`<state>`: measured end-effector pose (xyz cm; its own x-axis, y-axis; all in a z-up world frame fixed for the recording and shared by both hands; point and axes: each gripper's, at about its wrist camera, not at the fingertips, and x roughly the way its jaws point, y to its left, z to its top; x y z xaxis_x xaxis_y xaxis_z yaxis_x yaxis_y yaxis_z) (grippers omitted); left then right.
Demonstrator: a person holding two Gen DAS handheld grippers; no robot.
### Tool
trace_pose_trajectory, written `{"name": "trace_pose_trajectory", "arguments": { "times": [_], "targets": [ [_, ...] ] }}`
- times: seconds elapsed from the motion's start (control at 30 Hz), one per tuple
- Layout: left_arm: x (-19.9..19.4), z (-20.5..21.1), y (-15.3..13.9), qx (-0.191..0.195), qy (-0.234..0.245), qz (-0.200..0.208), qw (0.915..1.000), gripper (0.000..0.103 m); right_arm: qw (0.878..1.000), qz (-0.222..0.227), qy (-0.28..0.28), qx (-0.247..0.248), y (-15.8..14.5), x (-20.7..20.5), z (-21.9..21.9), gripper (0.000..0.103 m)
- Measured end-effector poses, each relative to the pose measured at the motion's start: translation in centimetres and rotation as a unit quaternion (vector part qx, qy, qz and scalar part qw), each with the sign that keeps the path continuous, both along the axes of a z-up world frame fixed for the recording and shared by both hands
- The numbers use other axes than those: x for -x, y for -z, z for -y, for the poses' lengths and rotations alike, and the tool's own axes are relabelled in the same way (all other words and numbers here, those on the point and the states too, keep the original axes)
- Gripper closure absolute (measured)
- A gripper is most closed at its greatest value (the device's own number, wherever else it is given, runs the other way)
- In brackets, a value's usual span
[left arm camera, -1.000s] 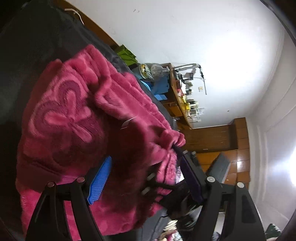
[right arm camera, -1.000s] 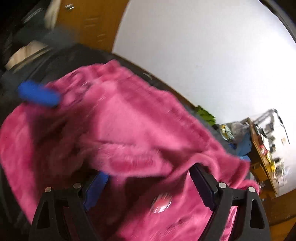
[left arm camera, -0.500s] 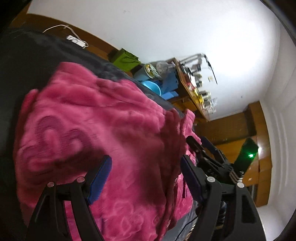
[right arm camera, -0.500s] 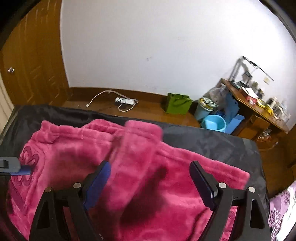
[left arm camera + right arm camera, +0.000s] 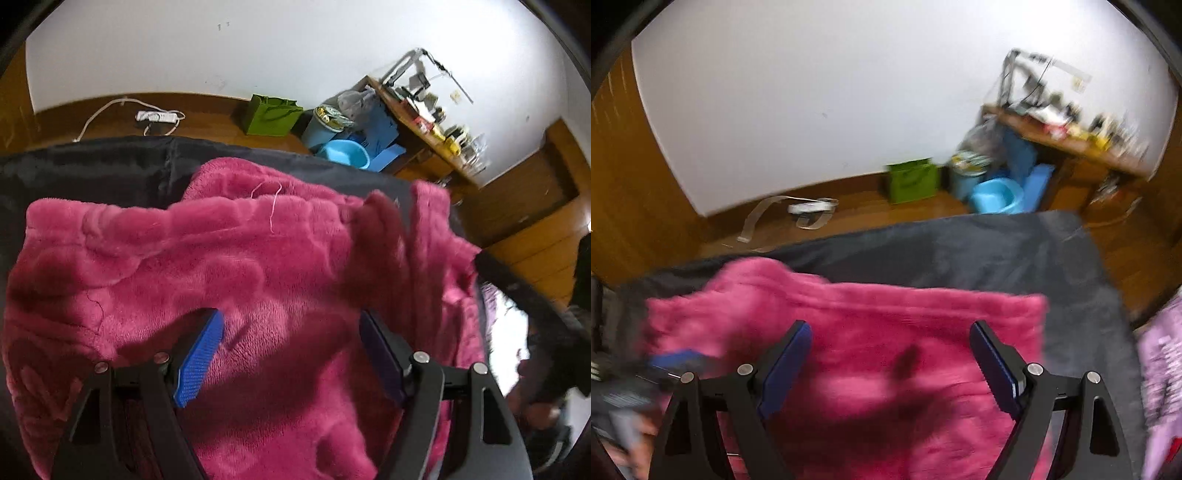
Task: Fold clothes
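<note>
Our left gripper [image 5: 291,350] and right gripper [image 5: 890,360] hover wide open and empty over the pink fleece garment [image 5: 229,280], heaped on the dark sheet [image 5: 960,254]; we'd square edges before creasing.

I see my left gripper [image 5: 291,332] spread wide and empty at the bottom of the frame over a pink fleece garment [image 5: 240,280] lying rumpled on a dark cover [image 5: 110,166], with a green bag [image 5: 271,116] at upper centre.
</note>
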<state>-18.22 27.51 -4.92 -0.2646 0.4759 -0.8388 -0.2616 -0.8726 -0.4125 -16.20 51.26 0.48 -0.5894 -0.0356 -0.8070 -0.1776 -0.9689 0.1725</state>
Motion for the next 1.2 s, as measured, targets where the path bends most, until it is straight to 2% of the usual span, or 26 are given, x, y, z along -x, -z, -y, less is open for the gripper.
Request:
{"name": "trace_pose_trajectory", "arguments": {
  "times": [0.07,0.13,0.2,0.3,0.37,0.4,0.43,0.47,0.7,0.83,0.9,1.0,1.1,1.2],
  "targets": [
    [-0.3,-0.1,0.2,0.009,0.006,-0.012,0.9999,0.024,0.997,-0.006,-0.036,0.062,0.1,0.4,1.0,0.014],
    [-0.6,-0.1,0.2,0.02,0.008,-0.02,0.9996,0.024,0.995,0.0,-0.065,0.08,0.4,1.2,2.6,0.014],
    [-1.1,0.0,0.0,0.032,0.007,-0.03,0.999,0.024,0.993,0.008,-0.083,0.079,0.8,2.1,4.1,0.014],
    [-1.7,0.6,0.0,0.041,0.006,-0.038,0.9984,0.024,0.994,0.031,-0.088,0.051,2.1,3.4,5.6,0.017],
    [-1.9,0.9,0.2,0.045,0.005,-0.039,0.9982,0.024,0.996,0.051,-0.072,0.029,3.2,3.8,5.7,0.055],
    [-1.9,1.1,0.3,0.047,0.005,-0.038,0.9982,0.024,0.996,0.055,-0.062,0.031,3.5,3.8,5.4,0.063],
    [-2.0,1.1,0.3,0.047,0.005,-0.038,0.9982,0.024,0.997,0.052,-0.048,0.04,3.7,3.3,4.8,0.076],
    [-2.0,1.1,0.3,0.047,0.004,-0.038,0.9982,0.024,0.997,0.045,-0.044,0.046,3.3,3.0,4.4,0.08],
    [-1.6,0.6,0.3,0.051,-0.001,-0.039,0.998,0.024,0.996,-0.01,-0.027,0.082,0.3,0.5,1.8,0.08],
    [-0.7,1.3,0.1,0.031,-0.017,-0.025,0.9991,0.024,0.994,-0.037,-0.032,0.102,-1.2,-0.4,1.1,0.08],
    [-0.2,1.7,0.0,0.02,-0.025,-0.016,0.9993,0.024,0.99,-0.035,-0.071,0.119,-1.4,0.2,2.8,0.08],
    [-0.1,2.8,-0.4,0.01,-0.041,-0.015,0.999,0.024,0.98,-0.008,-0.13,0.152,-0.3,1.6,5.1,0.08],
    [-0.2,4.6,-0.8,-0.004,-0.061,-0.012,0.998,0.024,0.979,0.024,-0.144,0.141,1.1,2.2,6.7,0.079],
    [-0.2,6.4,-1.1,-0.003,-0.077,-0.019,0.9969,0.024,0.98,0.039,-0.13,0.147,2.0,2.1,6.8,0.079]
  ]
}}
